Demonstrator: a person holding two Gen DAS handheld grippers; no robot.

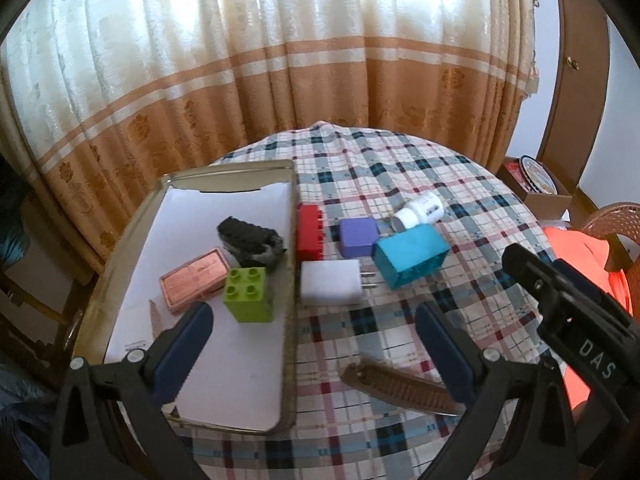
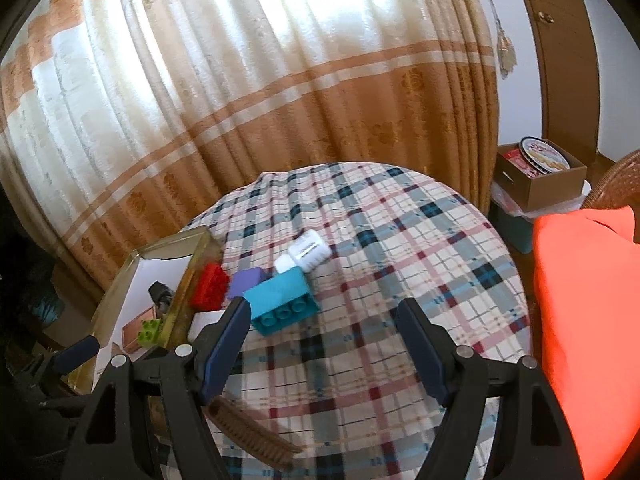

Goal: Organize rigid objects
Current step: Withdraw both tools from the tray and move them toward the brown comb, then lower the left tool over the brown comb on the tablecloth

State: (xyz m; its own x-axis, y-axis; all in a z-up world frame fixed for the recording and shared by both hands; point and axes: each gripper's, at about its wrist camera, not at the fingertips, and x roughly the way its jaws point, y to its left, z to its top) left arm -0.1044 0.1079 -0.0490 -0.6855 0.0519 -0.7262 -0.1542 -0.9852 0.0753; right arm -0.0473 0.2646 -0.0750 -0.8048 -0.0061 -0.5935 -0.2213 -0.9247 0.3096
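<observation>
Hovering with jaws apart and empty, both the left hand-held gripper [image 1: 312, 344] and right hand-held gripper [image 2: 322, 334] face a plaid-clothed table [image 1: 460, 184]. Loose teal plastic building block [image 2: 280, 304] lies beside the shallow metal tray [image 1: 290, 216]; straddling its flat sides squarely should suit.

Shiny metal tray [image 1: 290, 280], white paper lining; woven plaid tablecloth [image 1: 420, 184]; plastic bricks.

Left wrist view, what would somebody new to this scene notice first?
Probably the bright toy blocks on the checked tablecloth: a teal block lying on its side, with a red block against the metal tray. Inside the tray, a lime green block stands beside a copper-coloured case. A brown comb lies nearest, by the open left gripper.
</observation>
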